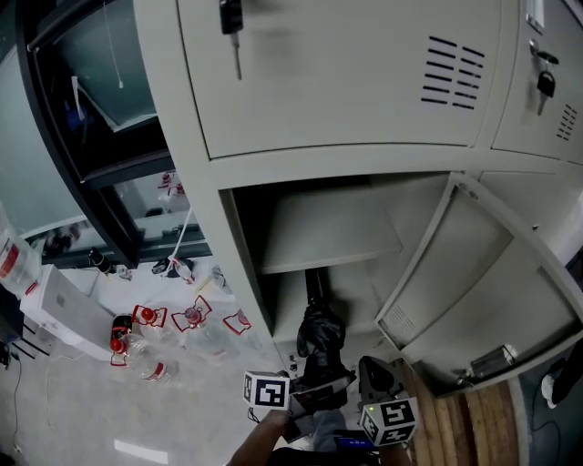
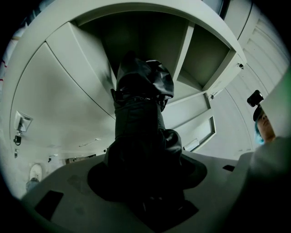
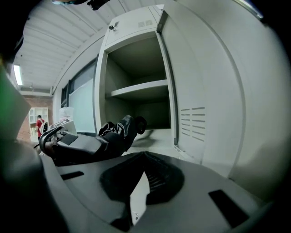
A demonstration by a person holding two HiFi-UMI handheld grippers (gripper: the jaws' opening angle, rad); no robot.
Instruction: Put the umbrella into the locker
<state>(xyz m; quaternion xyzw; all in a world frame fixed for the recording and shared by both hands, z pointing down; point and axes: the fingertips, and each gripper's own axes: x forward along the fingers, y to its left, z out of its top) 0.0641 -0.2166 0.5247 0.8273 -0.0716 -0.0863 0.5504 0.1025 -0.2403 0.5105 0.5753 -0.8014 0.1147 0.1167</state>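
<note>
A black folded umbrella (image 1: 321,335) points into the lower compartment of the open grey locker (image 1: 273,273), under its shelf (image 1: 328,232). My left gripper (image 1: 310,390) is shut on the umbrella's near end. In the left gripper view the umbrella (image 2: 141,109) rises from the left gripper (image 2: 144,182) and hides the jaws. My right gripper (image 1: 371,369) sits just right of the umbrella, by the locker's threshold, shut with nothing in it. In the right gripper view the right gripper (image 3: 144,155) has its tips together, and the umbrella (image 3: 117,134) lies to the left.
The locker door (image 1: 483,291) swings open to the right. Above is a shut locker door (image 1: 346,73) with a key (image 1: 232,27) in it. Several plastic bottles (image 1: 150,341) and a white box (image 1: 64,309) lie on the floor at left. A wooden floor strip (image 1: 465,423) shows at right.
</note>
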